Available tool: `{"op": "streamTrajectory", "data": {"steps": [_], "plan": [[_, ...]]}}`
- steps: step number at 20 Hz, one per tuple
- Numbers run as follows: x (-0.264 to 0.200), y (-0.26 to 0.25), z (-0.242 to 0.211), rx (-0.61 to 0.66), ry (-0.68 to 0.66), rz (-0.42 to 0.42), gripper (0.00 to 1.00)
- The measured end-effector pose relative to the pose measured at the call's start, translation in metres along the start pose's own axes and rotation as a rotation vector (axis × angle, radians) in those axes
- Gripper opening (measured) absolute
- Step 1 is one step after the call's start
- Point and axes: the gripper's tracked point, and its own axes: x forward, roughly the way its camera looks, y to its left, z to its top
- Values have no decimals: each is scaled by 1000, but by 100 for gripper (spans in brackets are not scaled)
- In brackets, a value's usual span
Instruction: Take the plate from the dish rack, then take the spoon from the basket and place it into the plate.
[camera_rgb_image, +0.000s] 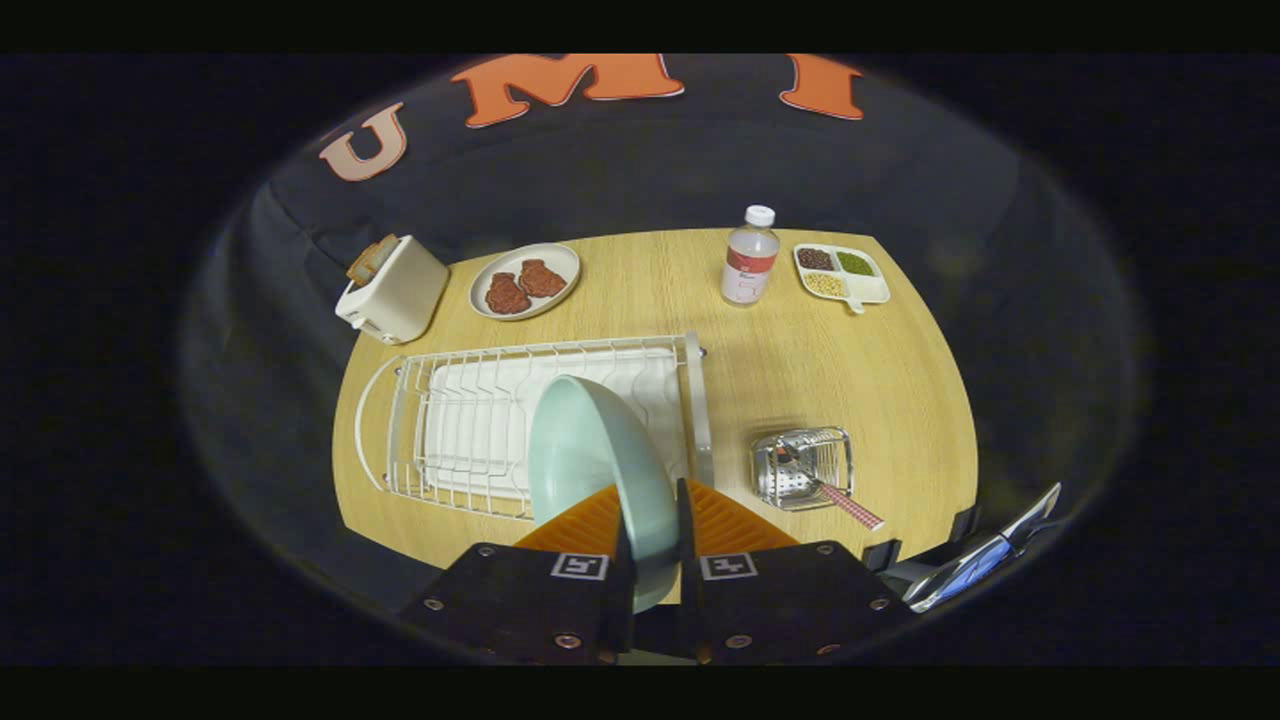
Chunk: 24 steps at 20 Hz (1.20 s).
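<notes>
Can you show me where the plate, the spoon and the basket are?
plate (590, 450): gripper view, on its pale green face, held on edge between the gripper (652, 520) fingers.
spoon (850, 505): gripper view, on its checked handle.
basket (800, 470): gripper view, on its metal wall.

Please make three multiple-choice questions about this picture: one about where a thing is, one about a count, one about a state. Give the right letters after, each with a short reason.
1. Where is the spoon?
A. In the metal basket, handle sticking out
B. On the pale green plate
C. Inside the dish rack

2. How many pieces of meat lie on the round plate beside the toaster?
A. One
B. Two
C. Four

3. What is the gripper doing?
A. Open above the basket
B. Shut on the bottle
C. Shut on the pale green plate

Answers:
1. A, since the bowl of the spoon sits in the basket and the checked handle leans over its rim.
2. B, two brown pieces lie side by side.
3. C, both fingers press the plate's edge, in front of the dish rack.
</notes>
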Motion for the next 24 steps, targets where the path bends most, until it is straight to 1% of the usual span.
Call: {"op": "streamTrajectory", "data": {"steps": [2,5,8,10,12,15,24], "plan": [[-3,-7,-15,12,-6,20,19],[-7,-13,-37,48,-13,90,19],[-3,-20,-67,121,13,166,19],[1,-26,-86,151,16,194,19],[5,-26,-104,180,16,221,19],[9,-20,-131,231,33,289,19],[50,-20,-181,299,61,365,20]]}}
